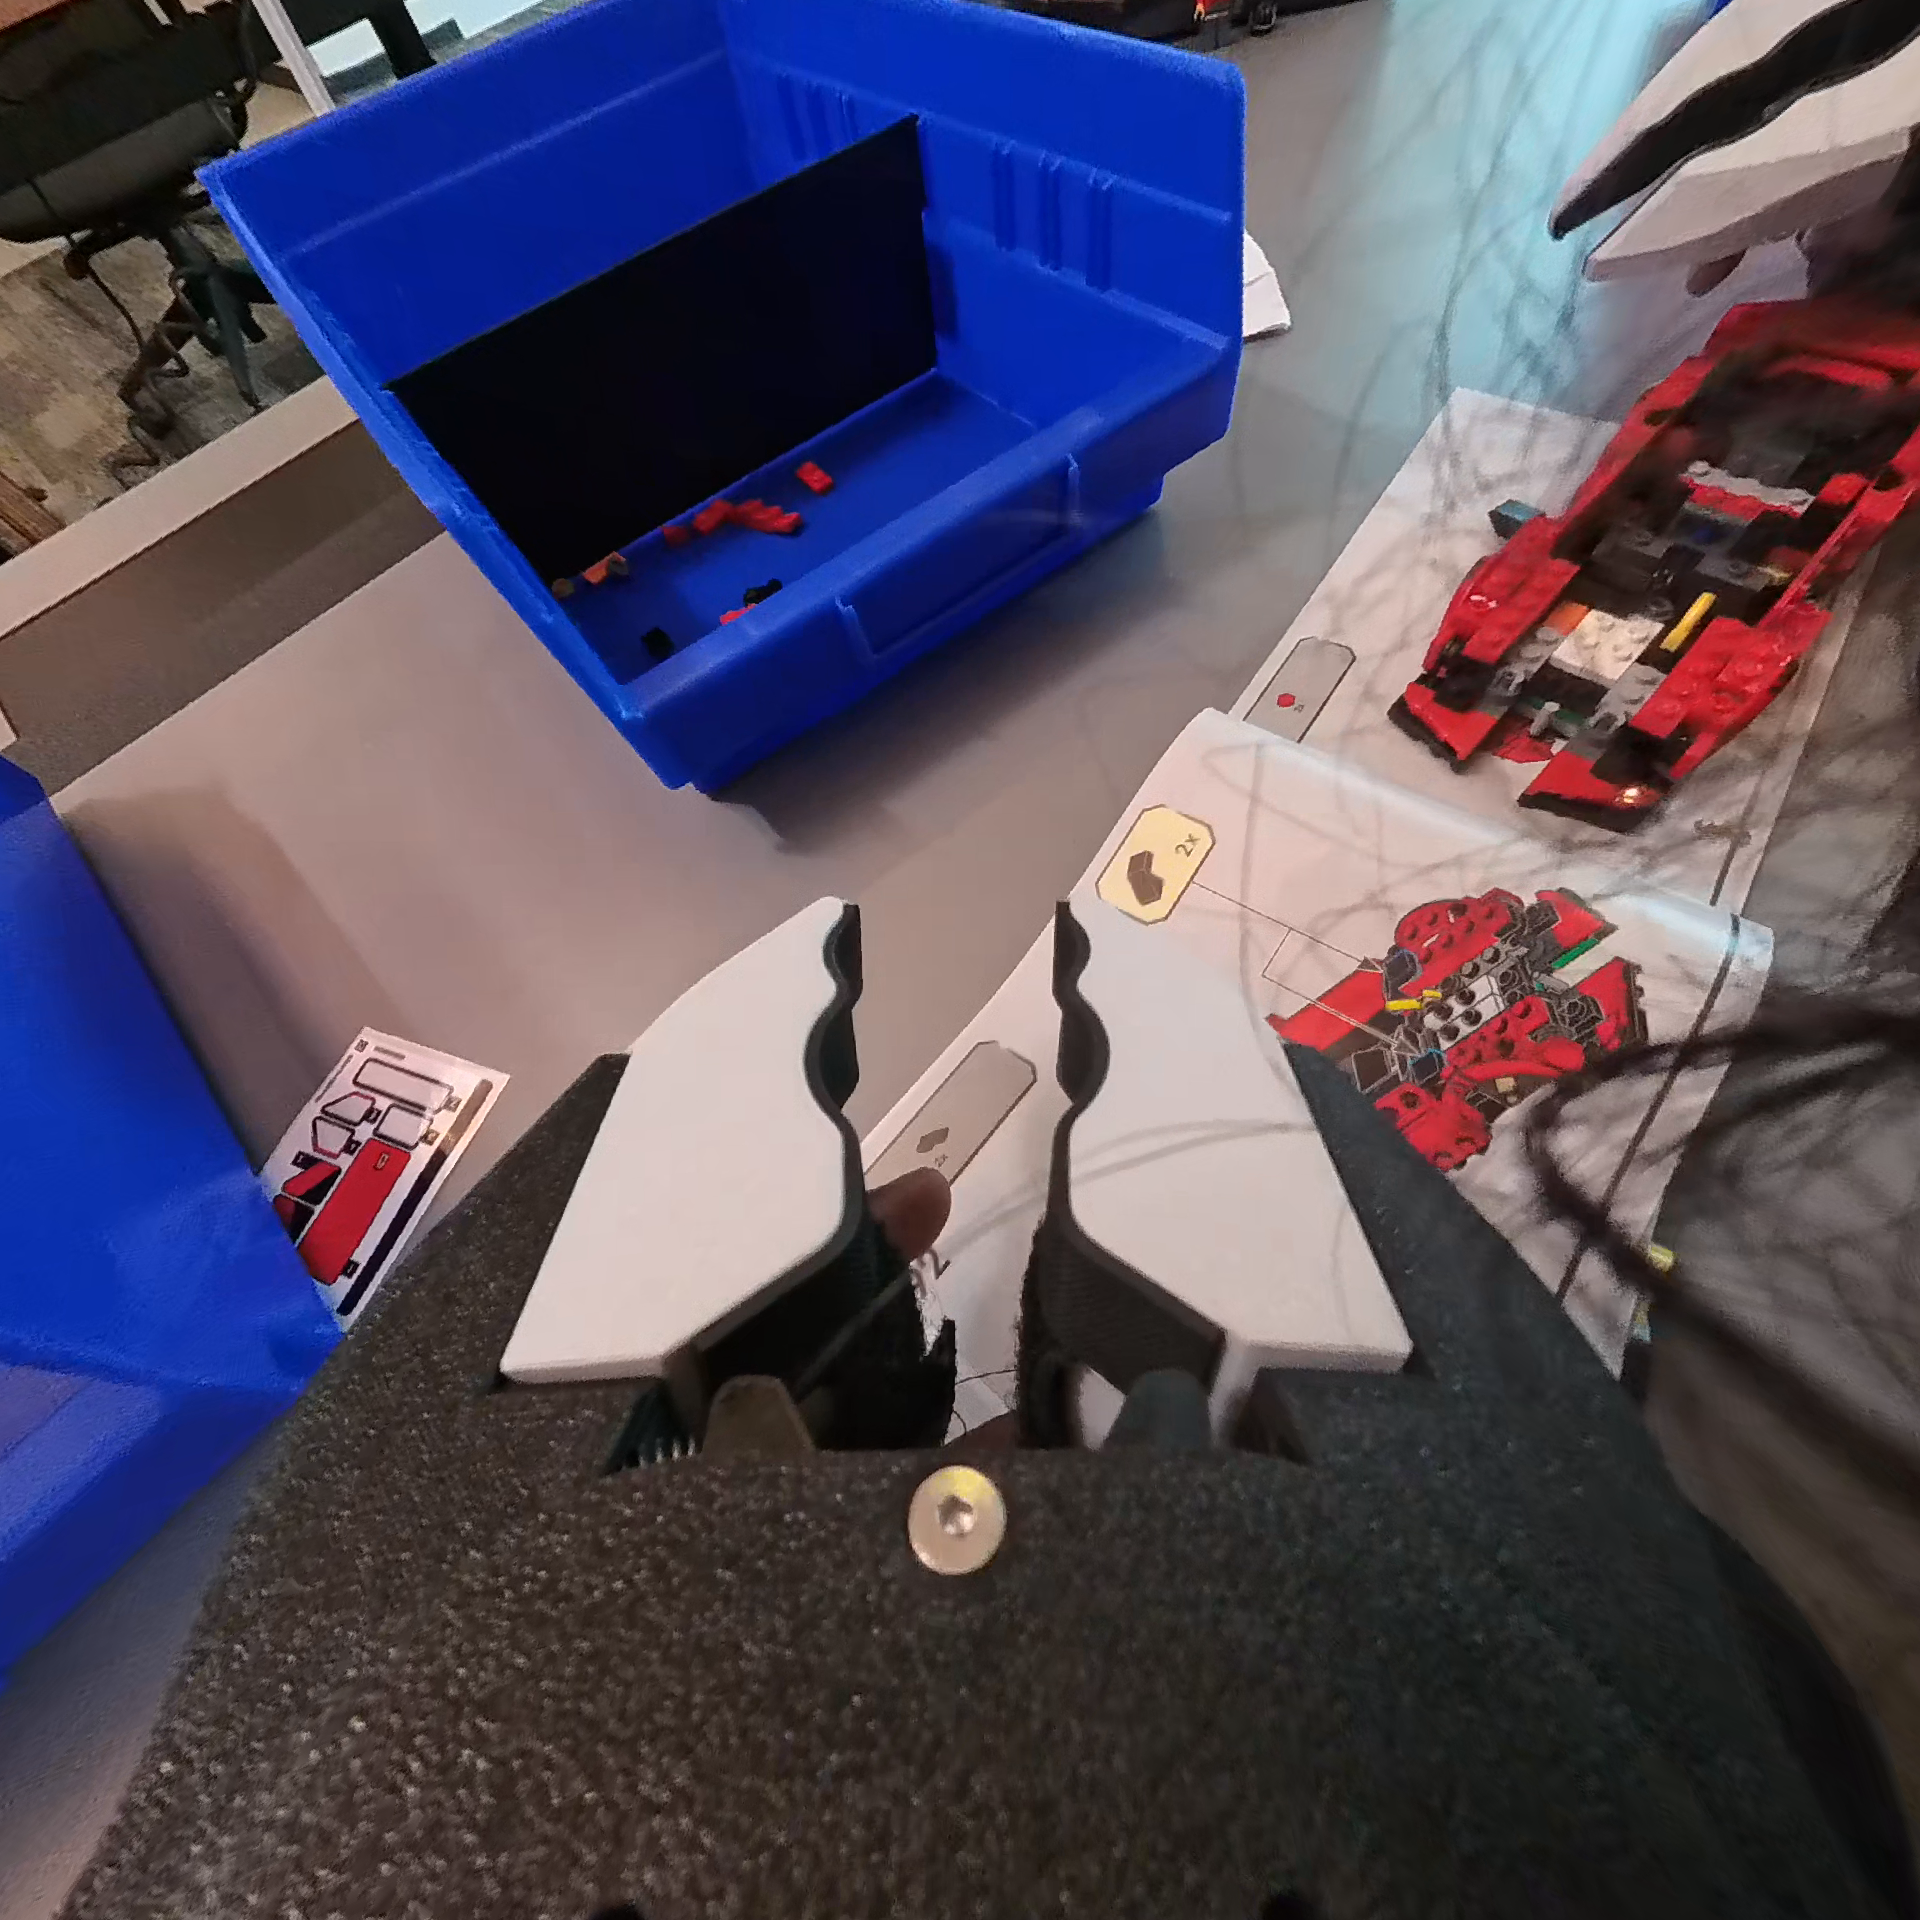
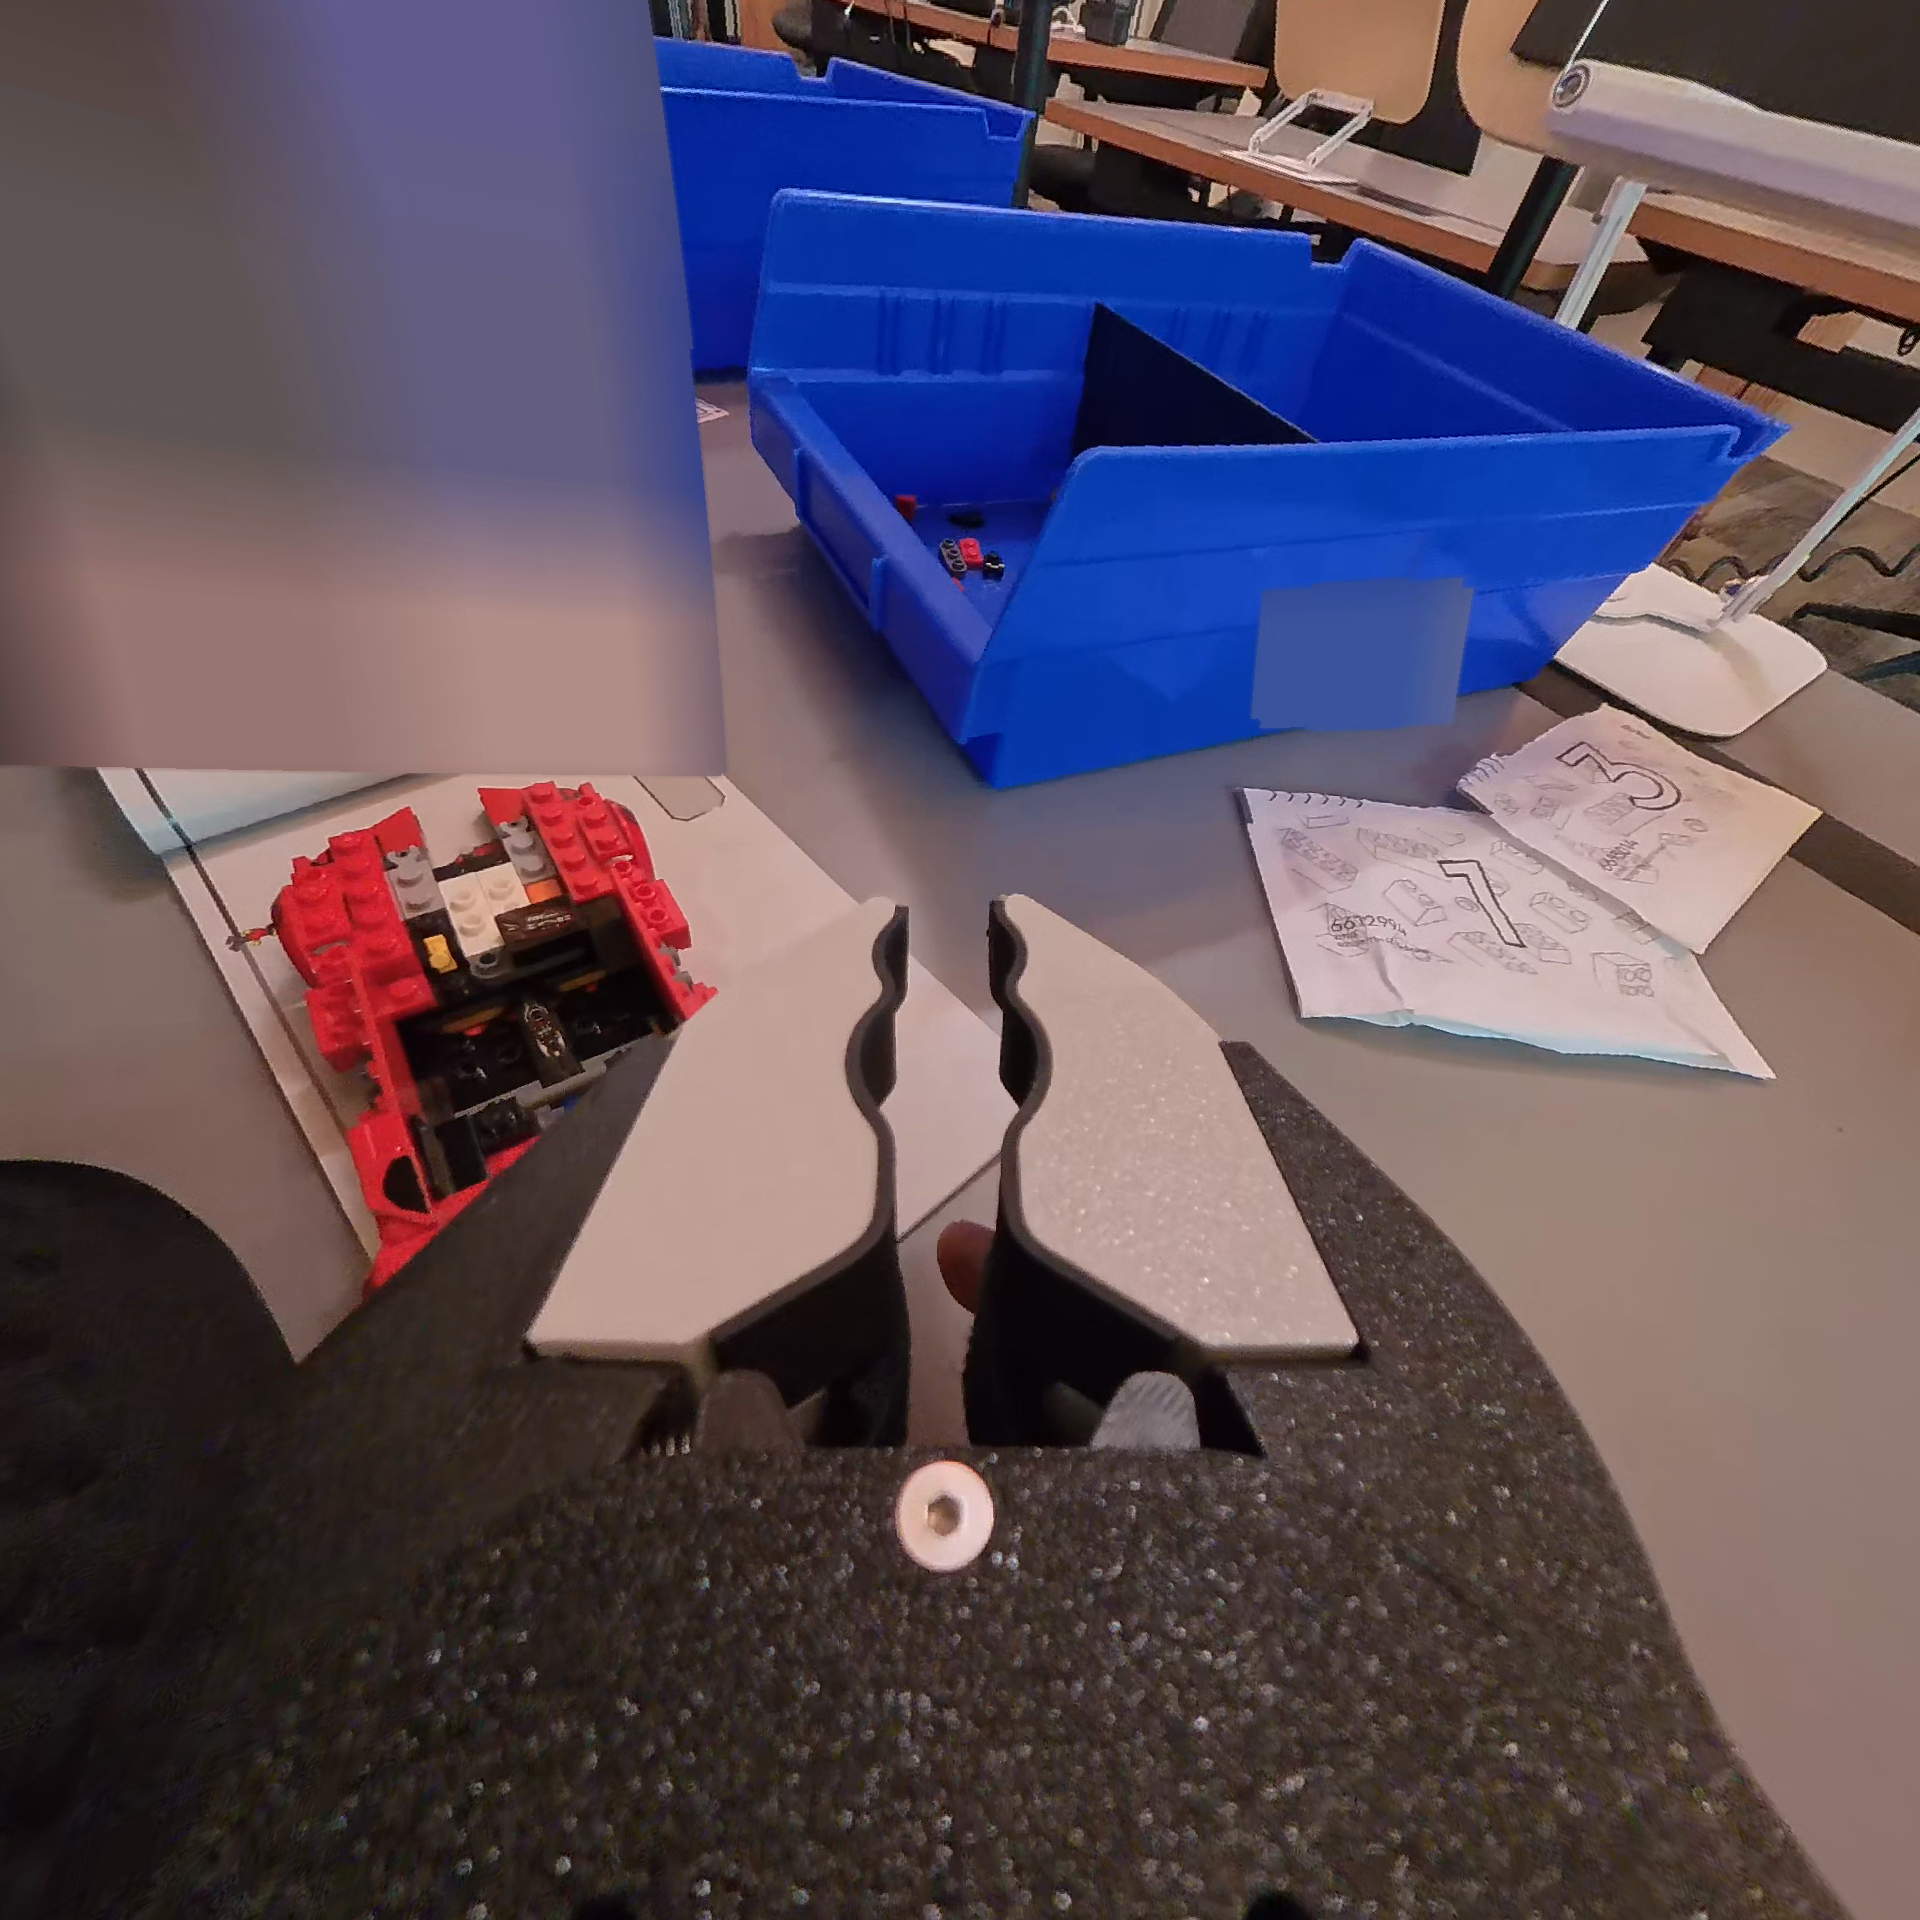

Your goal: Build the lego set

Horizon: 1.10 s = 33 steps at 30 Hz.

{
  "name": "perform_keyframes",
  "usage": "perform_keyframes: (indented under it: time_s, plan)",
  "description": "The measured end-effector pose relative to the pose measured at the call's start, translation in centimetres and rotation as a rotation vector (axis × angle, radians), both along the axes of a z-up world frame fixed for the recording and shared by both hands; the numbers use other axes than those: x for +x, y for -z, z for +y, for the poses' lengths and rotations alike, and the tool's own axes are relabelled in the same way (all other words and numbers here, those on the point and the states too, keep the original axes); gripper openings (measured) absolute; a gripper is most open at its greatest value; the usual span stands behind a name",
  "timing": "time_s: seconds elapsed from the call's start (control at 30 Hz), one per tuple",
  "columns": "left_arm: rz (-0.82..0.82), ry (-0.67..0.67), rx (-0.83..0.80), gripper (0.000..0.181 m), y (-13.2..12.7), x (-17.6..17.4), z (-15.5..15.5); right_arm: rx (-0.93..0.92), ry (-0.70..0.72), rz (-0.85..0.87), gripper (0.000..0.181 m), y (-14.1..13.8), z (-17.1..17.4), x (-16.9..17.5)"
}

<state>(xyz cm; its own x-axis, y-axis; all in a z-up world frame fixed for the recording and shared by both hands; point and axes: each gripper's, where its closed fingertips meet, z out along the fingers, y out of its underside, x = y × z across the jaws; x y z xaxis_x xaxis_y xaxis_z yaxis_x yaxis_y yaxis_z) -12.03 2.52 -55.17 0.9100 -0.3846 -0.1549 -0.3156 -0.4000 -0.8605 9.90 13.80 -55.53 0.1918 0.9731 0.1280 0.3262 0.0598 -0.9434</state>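
Left gripper parted, empty, over manual | right gripper parted, empty, beside car | car on manual for checking | loose bricks in bin, within reach

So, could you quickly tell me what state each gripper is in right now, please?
Left gripper: open, holding nothing, above the instruction booklet.
Right gripper: open, holding nothing, beside the red lego car.
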Motion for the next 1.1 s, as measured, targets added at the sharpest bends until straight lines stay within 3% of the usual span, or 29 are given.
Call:
perform_keyframes:
  time_s: [1.1]
  plan:
    - [0.034, 0.036, -0.03, 0.035, 0.1, 1.8, 0.5, 0.001, -0.063, -0.012, 0.019, 0.2, -1.2, 0.0]
